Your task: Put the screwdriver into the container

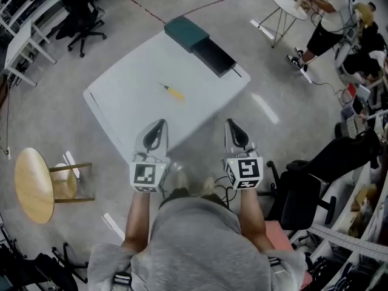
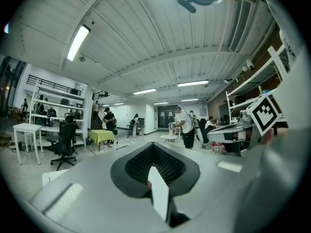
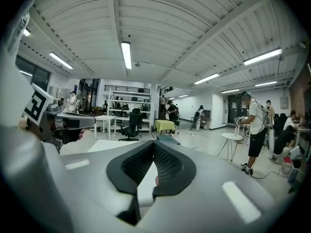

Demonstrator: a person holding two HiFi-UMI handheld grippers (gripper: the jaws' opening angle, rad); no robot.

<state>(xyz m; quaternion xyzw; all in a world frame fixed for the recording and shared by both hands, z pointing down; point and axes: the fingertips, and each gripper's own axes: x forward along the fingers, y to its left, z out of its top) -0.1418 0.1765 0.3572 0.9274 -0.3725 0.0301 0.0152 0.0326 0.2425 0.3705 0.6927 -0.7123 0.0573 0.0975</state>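
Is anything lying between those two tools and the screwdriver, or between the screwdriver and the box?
Nothing visible. The screwdriver lies alone on the bare table, ahead of the left tool and right tool. Only open tabletop separates it from the box at the far corner.

A big open lab or workshop hall, not a home. It has a bare polished floor (image 1: 54,114), a ribbed ceiling with long strip lights (image 3: 127,55) and white shelving (image 3: 121,103) along the far wall. One grey desk (image 1: 133,96) stands alone mid-floor. Around it are a rolling office chair (image 1: 82,14), a wooden stool (image 1: 33,185) and a small round white table (image 1: 287,3) (people (image 3: 253,130) stand working nearby).
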